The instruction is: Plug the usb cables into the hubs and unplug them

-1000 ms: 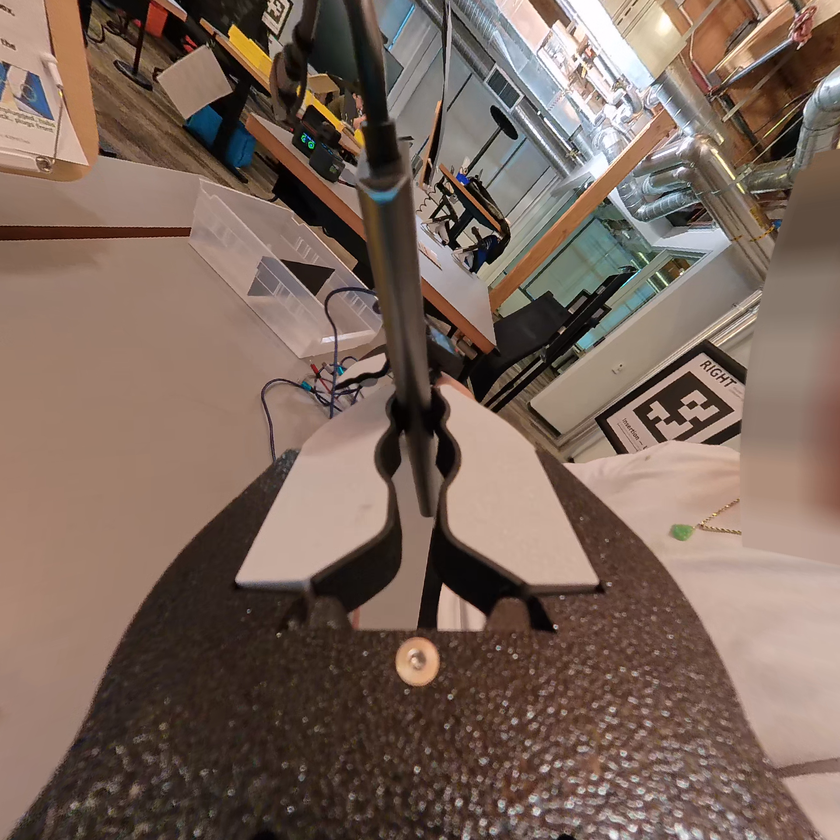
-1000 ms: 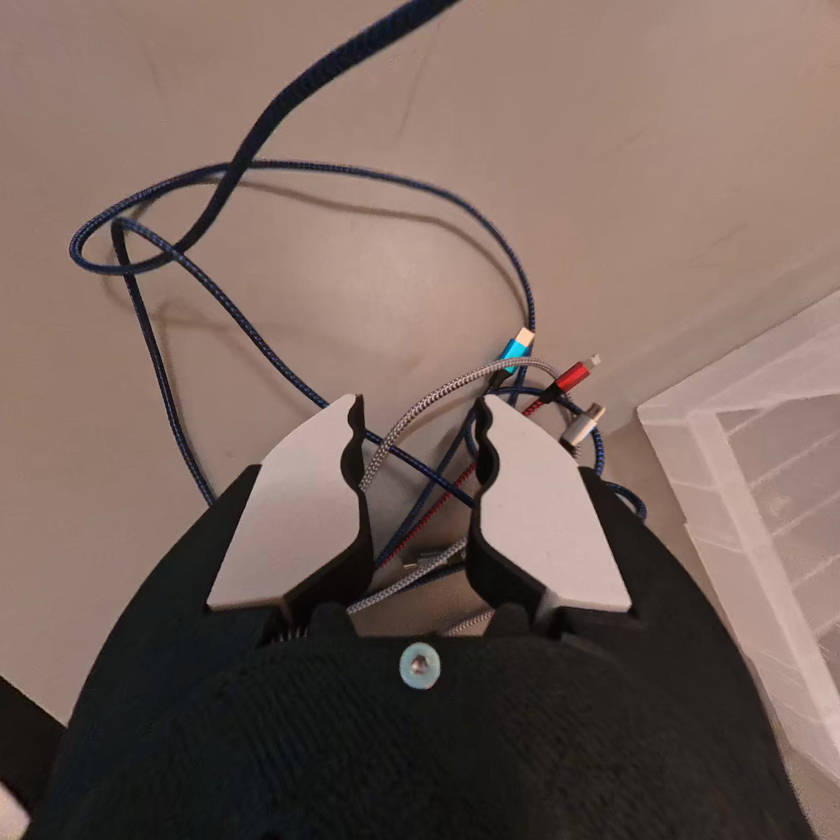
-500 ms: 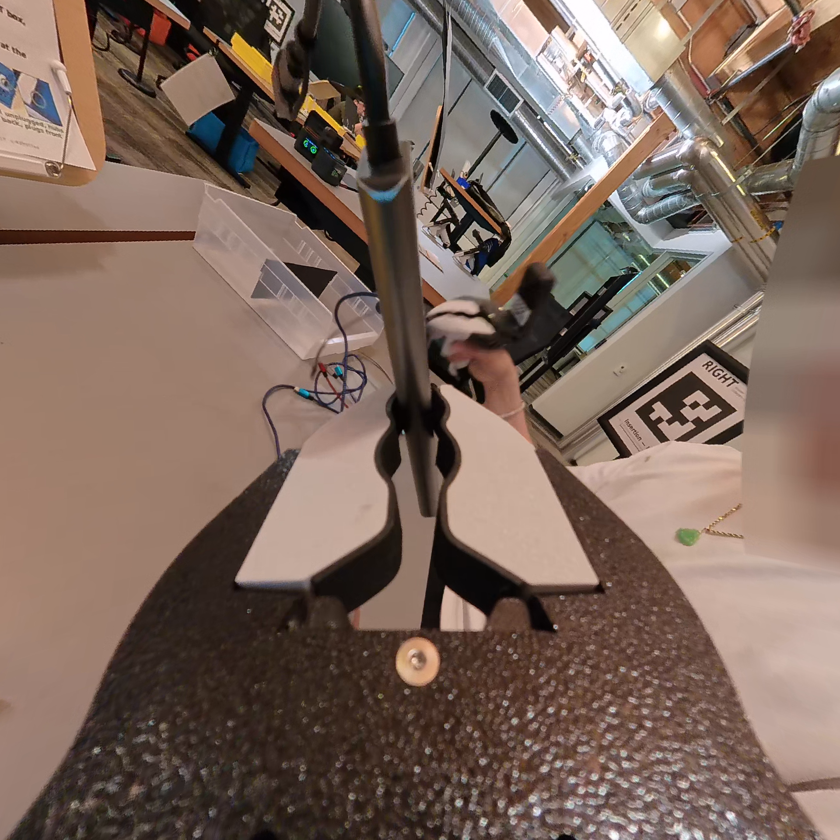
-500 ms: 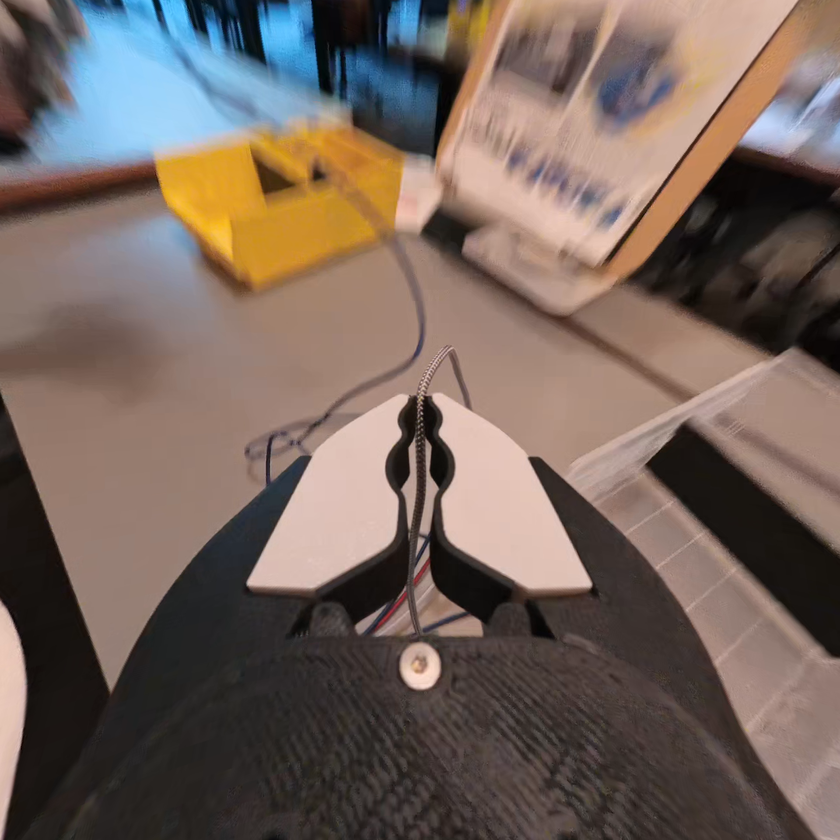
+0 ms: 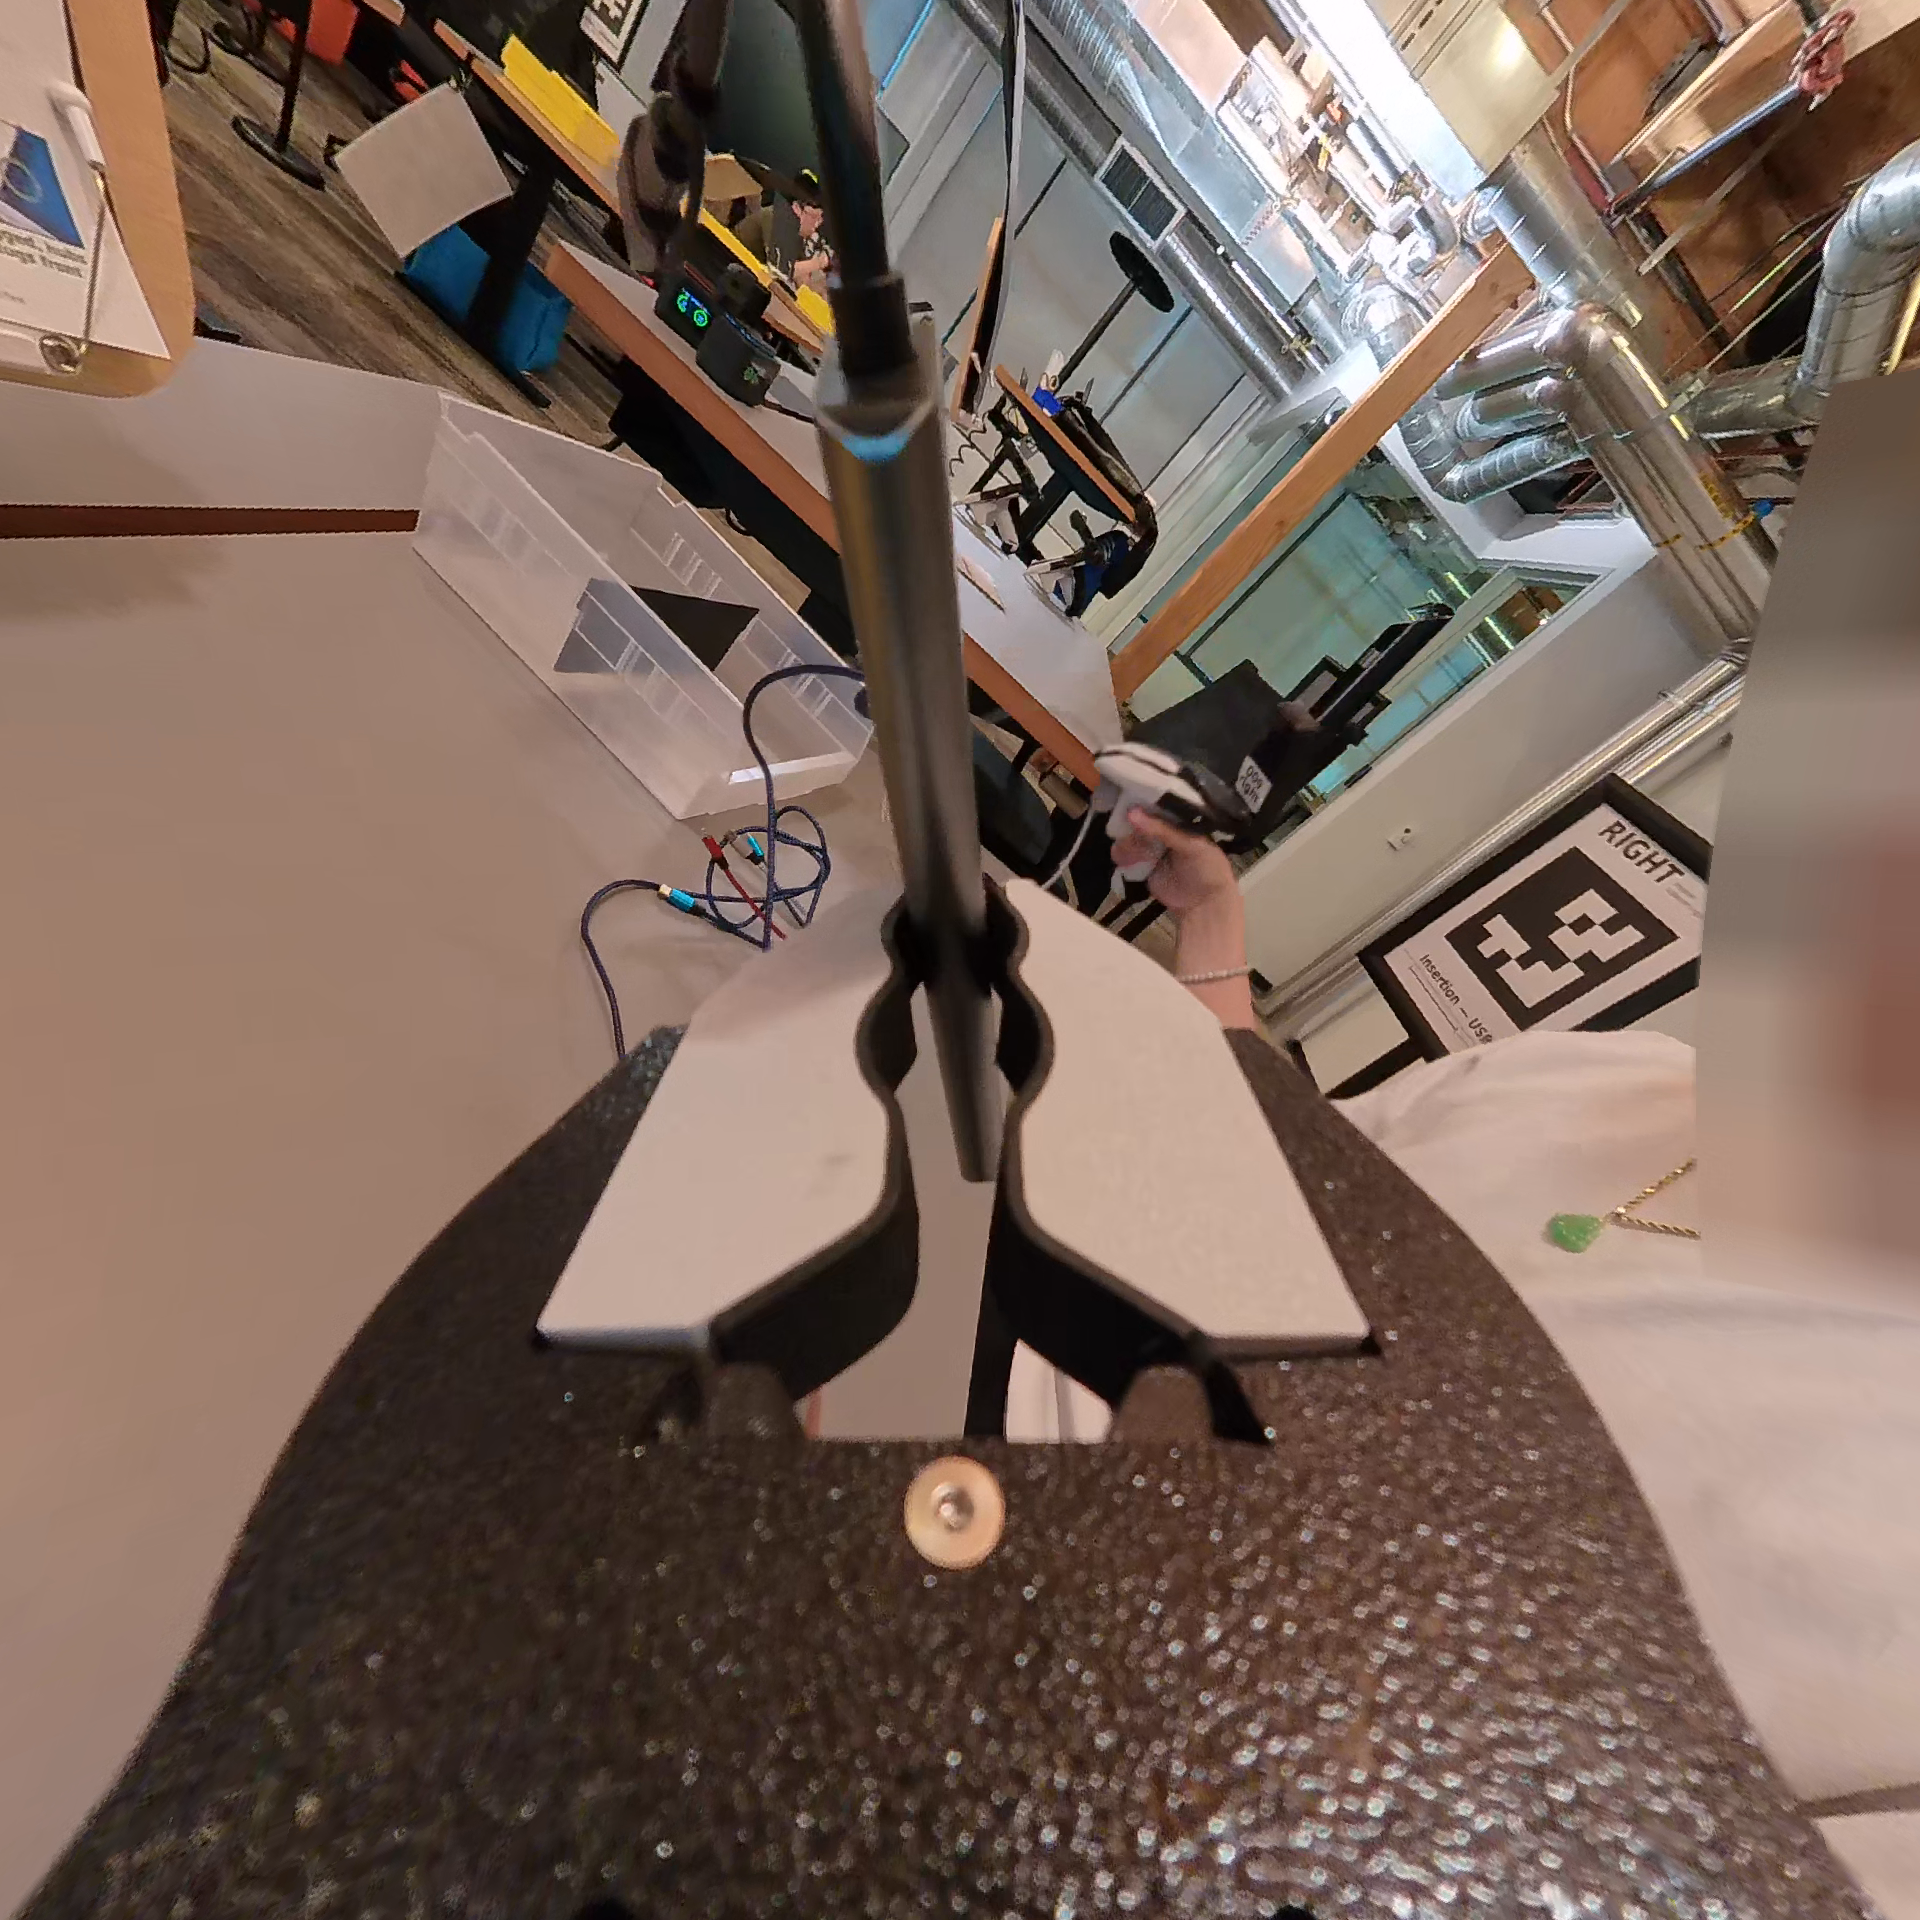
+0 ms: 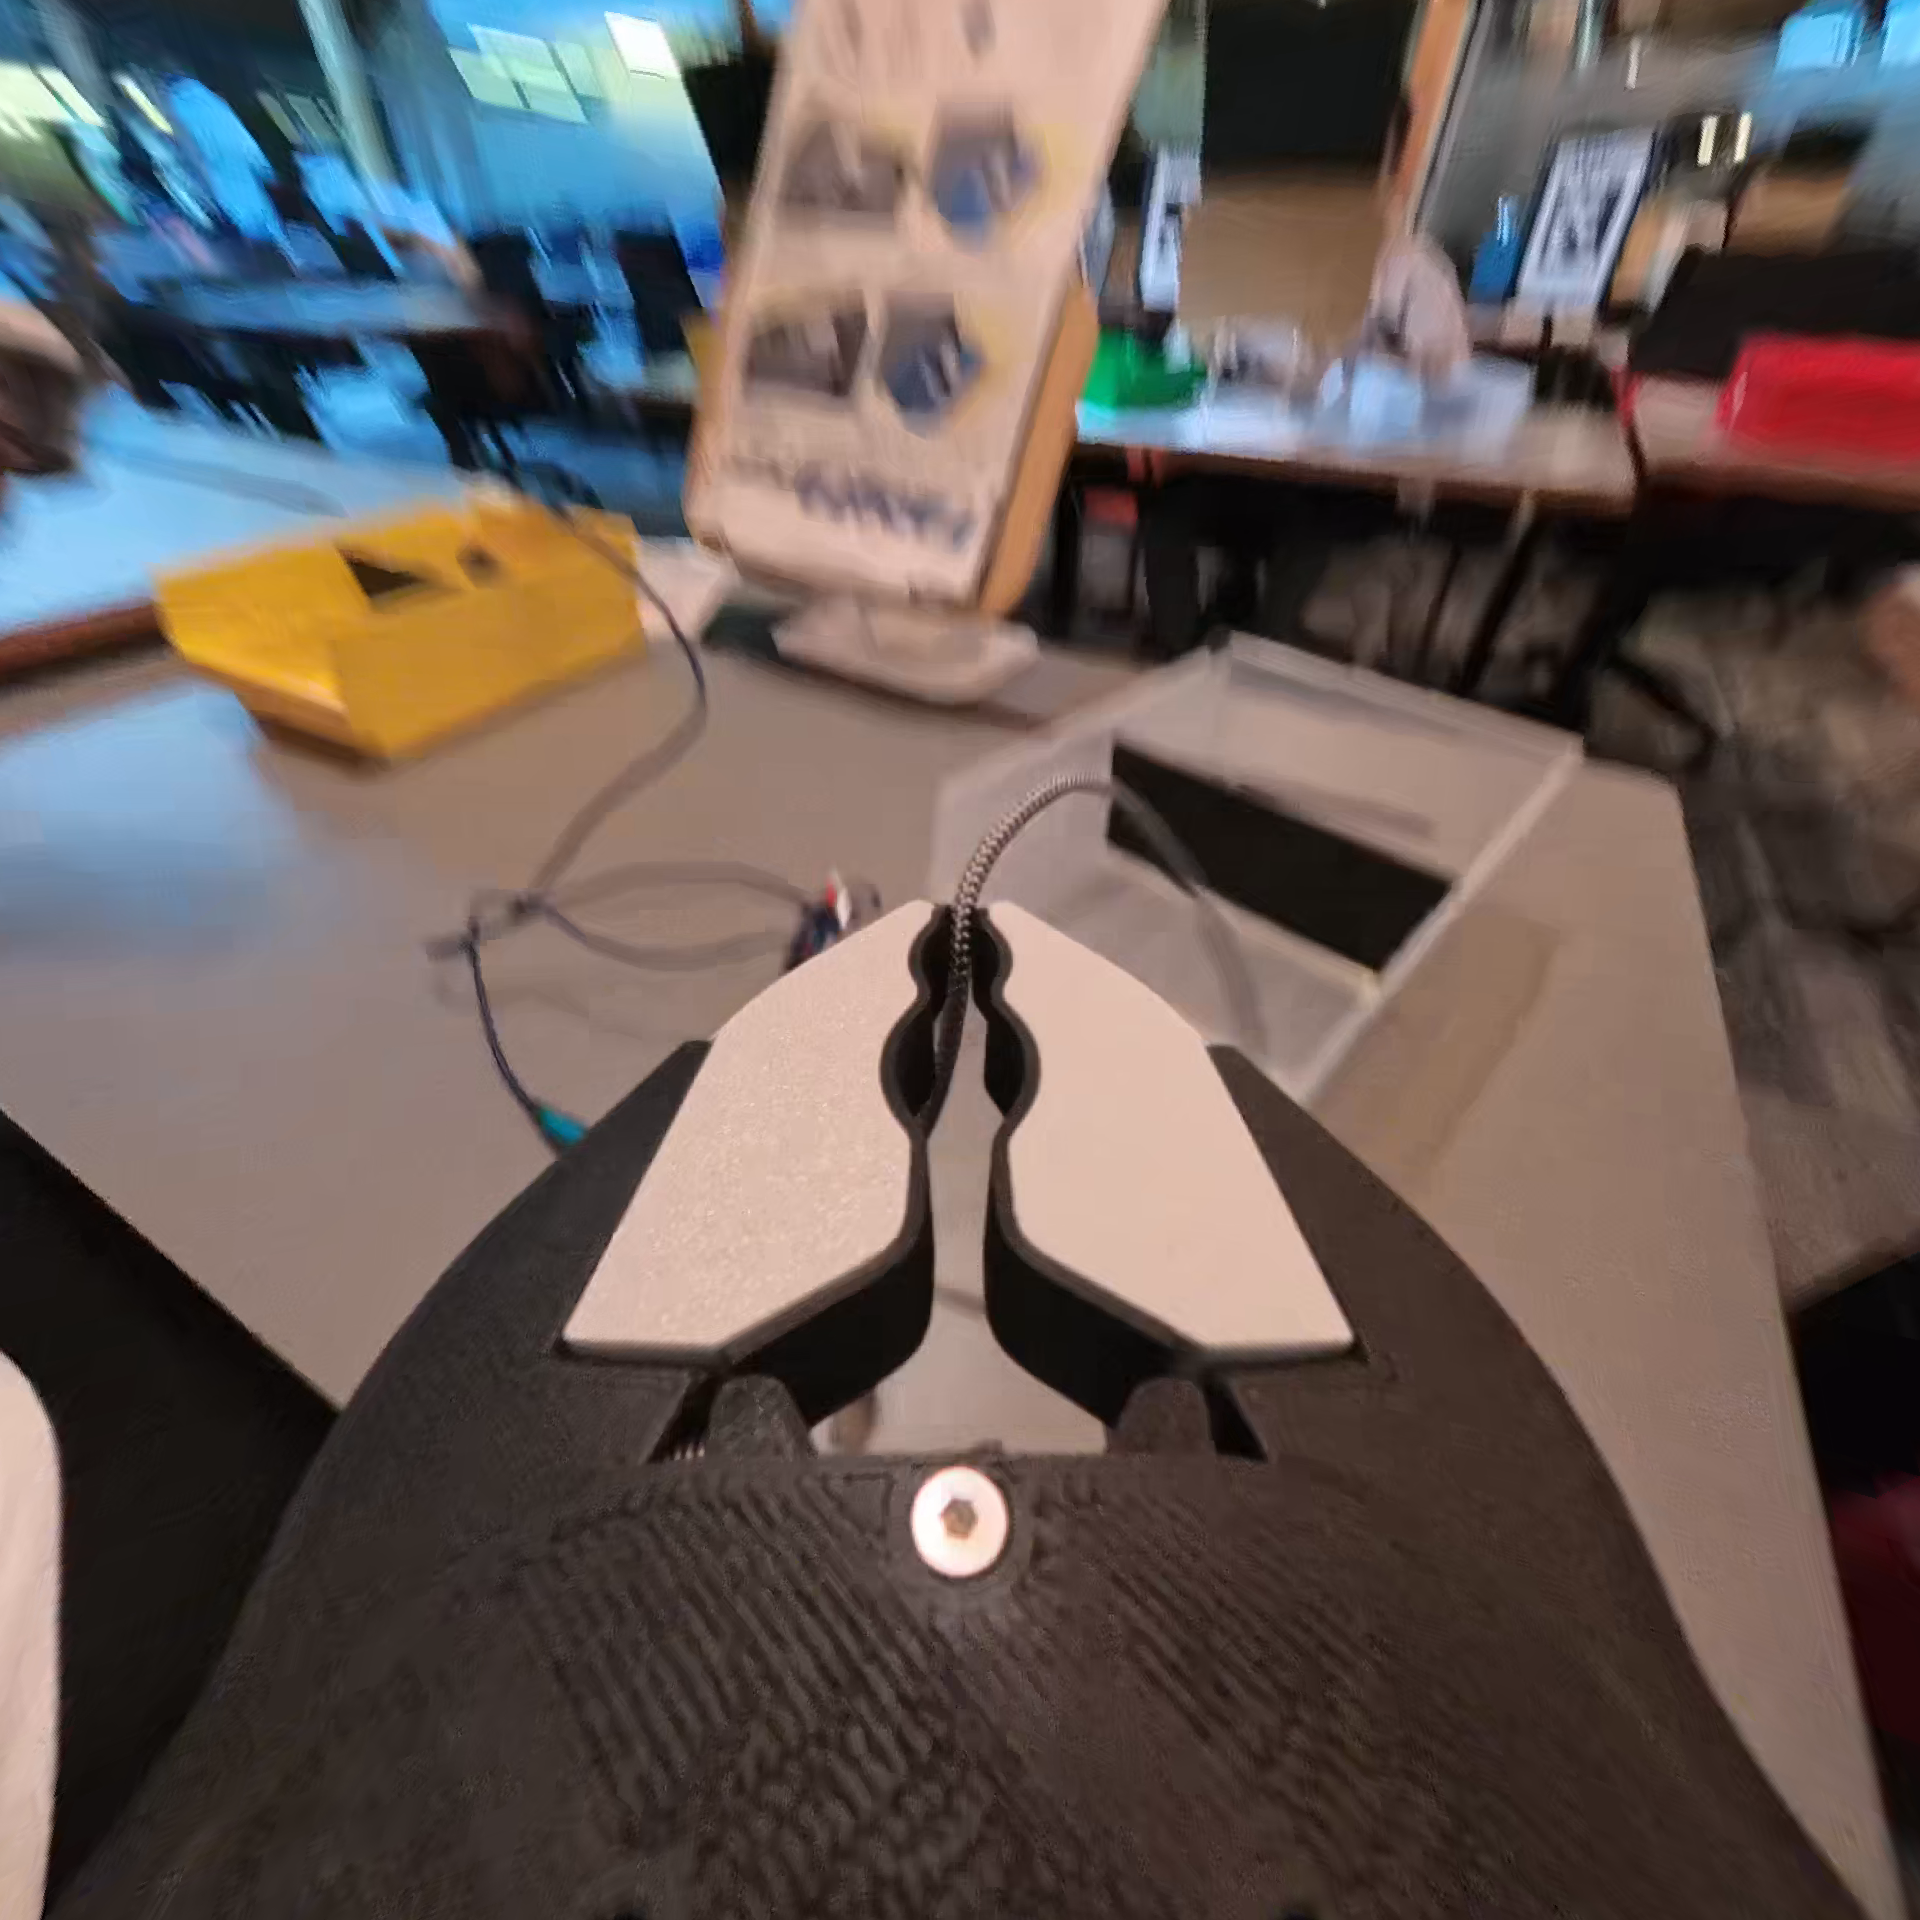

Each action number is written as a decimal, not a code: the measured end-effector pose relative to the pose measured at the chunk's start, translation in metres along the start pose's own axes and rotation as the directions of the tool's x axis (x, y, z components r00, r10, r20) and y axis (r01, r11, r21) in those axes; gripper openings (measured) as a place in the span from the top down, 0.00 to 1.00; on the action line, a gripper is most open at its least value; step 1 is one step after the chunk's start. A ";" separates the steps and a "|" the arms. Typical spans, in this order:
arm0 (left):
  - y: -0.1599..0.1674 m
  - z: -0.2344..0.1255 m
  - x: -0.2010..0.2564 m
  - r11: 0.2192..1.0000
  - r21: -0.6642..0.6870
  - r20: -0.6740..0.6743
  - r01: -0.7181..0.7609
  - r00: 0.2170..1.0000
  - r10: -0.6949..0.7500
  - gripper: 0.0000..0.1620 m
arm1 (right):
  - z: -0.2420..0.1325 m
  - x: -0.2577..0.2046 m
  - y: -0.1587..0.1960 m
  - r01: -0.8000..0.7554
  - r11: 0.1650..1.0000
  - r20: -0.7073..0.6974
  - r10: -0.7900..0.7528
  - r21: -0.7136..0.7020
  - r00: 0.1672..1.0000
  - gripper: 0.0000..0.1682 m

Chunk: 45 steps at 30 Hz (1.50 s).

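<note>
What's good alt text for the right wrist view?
The right gripper is shut on a grey braided cable above a grey table. Blurred behind: a yellow box and a clear bin.

Landmark: clear plastic compartment bin (image 5: 582, 582) on the grey tabletop (image 5: 260, 831).

- Tangle of braided blue, red and silver usb cables (image 5: 764, 868): on the tabletop, just off the bin's near end, not in it.
- Slim grey metal hub (image 5: 914, 727): held up off the table in the left gripper (image 5: 951, 935), nearer the left wrist camera than the bin, its black lead running up out of the top.
- Right wrist view: silver braided cable (image 6: 997, 842) pinched in the right gripper (image 6: 961, 914), arching in front of the bin (image 6: 1351, 831).
- Yellow box (image 6: 405, 623): left of the bin, farther back.
- Wooden-edged printed board (image 6: 914, 343): behind the bin, between it and the box.
</note>
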<state>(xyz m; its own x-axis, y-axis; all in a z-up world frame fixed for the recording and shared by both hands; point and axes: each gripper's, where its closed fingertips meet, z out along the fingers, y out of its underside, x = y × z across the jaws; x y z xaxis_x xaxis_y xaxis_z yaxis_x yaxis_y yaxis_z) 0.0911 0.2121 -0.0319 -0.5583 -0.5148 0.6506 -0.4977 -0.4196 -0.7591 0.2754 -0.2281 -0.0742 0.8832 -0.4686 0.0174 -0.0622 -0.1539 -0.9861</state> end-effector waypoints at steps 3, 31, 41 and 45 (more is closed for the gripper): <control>0.000 0.004 0.000 1.000 -0.013 0.003 0.004 1.000 -0.004 0.94 | 0.007 -0.010 0.054 0.051 0.976 0.016 -0.049 -0.212 0.999 0.98; 0.013 0.028 0.000 0.997 -0.076 -0.021 0.017 1.000 -0.018 0.94 | 0.047 -0.035 0.094 0.579 0.744 0.359 -0.468 -0.334 0.808 0.40; 0.018 0.030 0.001 0.997 -0.075 -0.046 0.027 0.998 -0.030 0.94 | 0.091 -0.058 0.173 0.460 0.555 0.428 -0.197 -0.693 0.882 0.43; 0.018 0.024 0.000 0.997 -0.070 -0.040 0.026 0.999 -0.029 0.94 | 0.085 -0.075 0.190 0.429 0.519 0.420 -0.144 -0.739 0.896 0.42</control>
<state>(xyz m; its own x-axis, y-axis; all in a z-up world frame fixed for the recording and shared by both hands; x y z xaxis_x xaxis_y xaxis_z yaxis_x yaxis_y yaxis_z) 0.0983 0.1868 -0.0458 -0.5694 -0.4725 0.6727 -0.5575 -0.3795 -0.7384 0.2372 -0.1482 -0.2774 0.9956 -0.0328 0.0880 0.0034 -0.9239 -0.3827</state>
